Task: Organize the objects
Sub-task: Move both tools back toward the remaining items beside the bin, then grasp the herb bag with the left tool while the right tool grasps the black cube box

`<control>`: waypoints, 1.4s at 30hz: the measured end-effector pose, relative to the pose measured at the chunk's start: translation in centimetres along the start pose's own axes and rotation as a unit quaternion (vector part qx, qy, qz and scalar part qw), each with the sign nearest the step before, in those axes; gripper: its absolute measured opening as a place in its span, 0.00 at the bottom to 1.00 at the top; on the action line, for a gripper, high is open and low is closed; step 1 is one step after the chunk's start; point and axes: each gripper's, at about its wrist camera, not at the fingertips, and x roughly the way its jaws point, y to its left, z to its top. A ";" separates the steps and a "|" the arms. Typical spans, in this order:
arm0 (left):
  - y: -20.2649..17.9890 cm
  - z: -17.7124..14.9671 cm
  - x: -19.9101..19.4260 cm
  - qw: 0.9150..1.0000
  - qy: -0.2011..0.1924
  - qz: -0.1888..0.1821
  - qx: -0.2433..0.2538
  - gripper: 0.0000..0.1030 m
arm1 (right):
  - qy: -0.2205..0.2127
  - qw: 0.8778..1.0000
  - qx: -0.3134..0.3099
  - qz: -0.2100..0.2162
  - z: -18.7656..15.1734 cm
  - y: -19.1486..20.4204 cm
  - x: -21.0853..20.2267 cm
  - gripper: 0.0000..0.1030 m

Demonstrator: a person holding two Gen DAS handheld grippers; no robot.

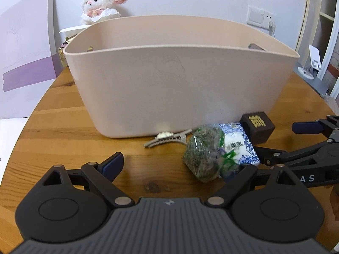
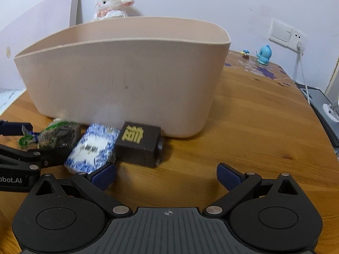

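The bin [image 1: 180, 84] is smooth matt plastic, faintly scuffed. The table [image 1: 63, 131] is varnished wood with visible grain. The herb bag [image 1: 201, 154] is glossy clear film; the tissue pack [image 2: 93, 148] looks like shiny wrap. The lamb [image 1: 101, 2] is fluffy cloth. The cube [image 2: 139, 146] looks matt dark.

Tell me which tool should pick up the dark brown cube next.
Right. The right tool is open, and the dark brown cube lies just ahead of it on the table, against the beige bin. The left tool, also open, faces the green packet instead.
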 end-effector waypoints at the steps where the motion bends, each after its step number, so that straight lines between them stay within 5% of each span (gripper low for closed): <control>1: 0.1 0.1 0.0 1.000 -0.002 -0.002 -0.001 0.91 | -0.002 1.000 0.002 0.001 0.2 0.1 0.0 1.00; 7: 0.0 0.5 0.2 1.000 -0.009 -0.021 0.002 0.84 | -0.009 1.000 0.008 0.005 0.8 0.4 0.6 0.95; 15: -0.8 0.7 0.0 0.997 -0.018 -0.067 0.025 0.36 | -0.007 1.000 0.005 0.029 1.2 1.0 1.1 0.59; 19: -1.0 0.5 -0.2 0.997 -0.019 -0.064 0.037 0.35 | -0.006 0.999 -0.005 0.031 1.2 1.4 1.0 0.41; 28: -0.4 -0.3 -1.5 0.998 -0.010 -0.062 0.022 0.32 | -0.013 0.999 -0.005 0.029 0.1 1.2 -1.4 0.41; 42: 0.0 -0.8 -8.9 0.997 -0.059 -0.053 0.026 0.32 | -0.083 0.996 0.003 0.022 -1.0 0.6 -11.2 0.41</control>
